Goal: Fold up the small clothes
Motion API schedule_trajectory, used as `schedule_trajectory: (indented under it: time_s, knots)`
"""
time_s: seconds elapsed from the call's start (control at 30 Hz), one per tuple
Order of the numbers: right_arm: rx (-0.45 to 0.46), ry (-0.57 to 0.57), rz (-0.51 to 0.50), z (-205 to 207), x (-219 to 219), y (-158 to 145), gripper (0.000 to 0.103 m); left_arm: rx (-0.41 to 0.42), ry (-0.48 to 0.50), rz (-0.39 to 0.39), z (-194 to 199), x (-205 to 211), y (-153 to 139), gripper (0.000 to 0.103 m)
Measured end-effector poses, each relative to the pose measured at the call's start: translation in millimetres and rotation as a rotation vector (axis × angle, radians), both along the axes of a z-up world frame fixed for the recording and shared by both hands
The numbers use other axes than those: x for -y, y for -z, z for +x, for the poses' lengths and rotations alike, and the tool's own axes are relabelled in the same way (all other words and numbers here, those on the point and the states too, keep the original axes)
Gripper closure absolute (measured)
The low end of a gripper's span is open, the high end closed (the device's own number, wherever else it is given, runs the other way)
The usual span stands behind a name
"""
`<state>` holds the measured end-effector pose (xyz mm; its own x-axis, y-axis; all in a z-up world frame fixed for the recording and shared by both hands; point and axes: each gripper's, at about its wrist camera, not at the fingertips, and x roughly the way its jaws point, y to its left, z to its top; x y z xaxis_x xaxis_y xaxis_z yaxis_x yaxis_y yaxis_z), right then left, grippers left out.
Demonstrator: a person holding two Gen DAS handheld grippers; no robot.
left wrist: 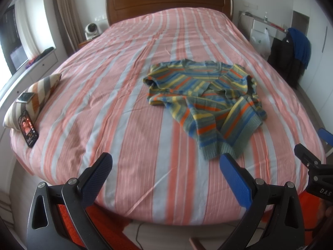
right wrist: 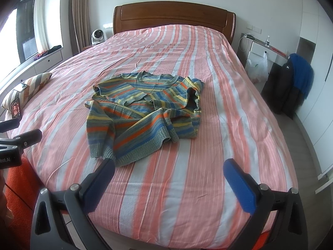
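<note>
Spread tools (left wrist: 164,162) (right wrist: 168,167) face crumpled sweater (right wrist: 143,112), neckline headboardward.

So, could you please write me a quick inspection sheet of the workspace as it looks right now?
Surface: bed with a pink and white striped cover, lightly wrinkled.
Job's things: one striped sweater lying crumpled on the cover, sleeves crossed over the body, not yet folded.
Clutter: striped cushion at the bed's left edge, a phone leaning against it and another device on top.
Grippers: left gripper and right gripper both open, holding nothing, near the foot of the bed.
Cables: a thin dark cable on the floor by the bed's foot.
Surroundings: wooden headboard, small fan, dark and blue clothes hung on the right.
</note>
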<state>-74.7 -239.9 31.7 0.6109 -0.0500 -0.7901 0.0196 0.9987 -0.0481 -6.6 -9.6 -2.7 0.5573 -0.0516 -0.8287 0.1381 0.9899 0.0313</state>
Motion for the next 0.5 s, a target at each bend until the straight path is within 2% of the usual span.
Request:
schedule_trajectory:
  time_s: [0.33,0.5]
  knots:
    - [0.001,-0.005,0.001,-1,-3,3,0.000,0.024,0.002,0.027,-1,3,0,0.000]
    - [0.032,-0.023,0.046,-1,14,4,0.000,-0.013,-0.034,-0.044,4,-8,9,0.000]
